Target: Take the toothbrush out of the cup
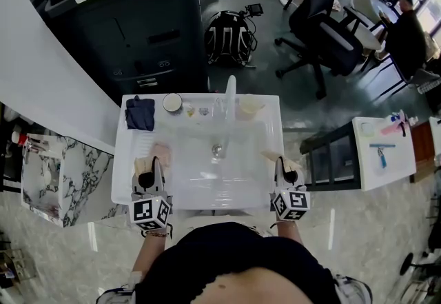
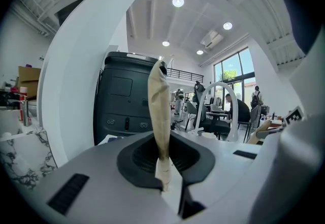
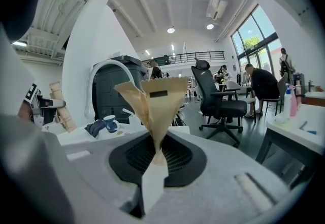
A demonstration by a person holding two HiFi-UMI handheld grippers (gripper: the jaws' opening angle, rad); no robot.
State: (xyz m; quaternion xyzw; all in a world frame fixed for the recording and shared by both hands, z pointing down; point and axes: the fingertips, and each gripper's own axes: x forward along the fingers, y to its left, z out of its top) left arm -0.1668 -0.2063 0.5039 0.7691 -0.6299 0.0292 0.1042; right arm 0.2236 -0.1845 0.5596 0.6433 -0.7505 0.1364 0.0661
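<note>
Two closed, empty: left claw (image 2: pixel 158 73), right claw (image 3: pixel 152 88) | toothbrush direction unreadable

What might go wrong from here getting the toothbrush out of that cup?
Left claw and right claw are both shut at the near rim of the sink; reaching in shut could knock the cup over. It stands unheld at the far rim beside the cloth, so a pull may tip it.

Tiny unidentifiable items (image 1: pixel 190 111) beside the tap (image 1: pixel 230 94)
</note>
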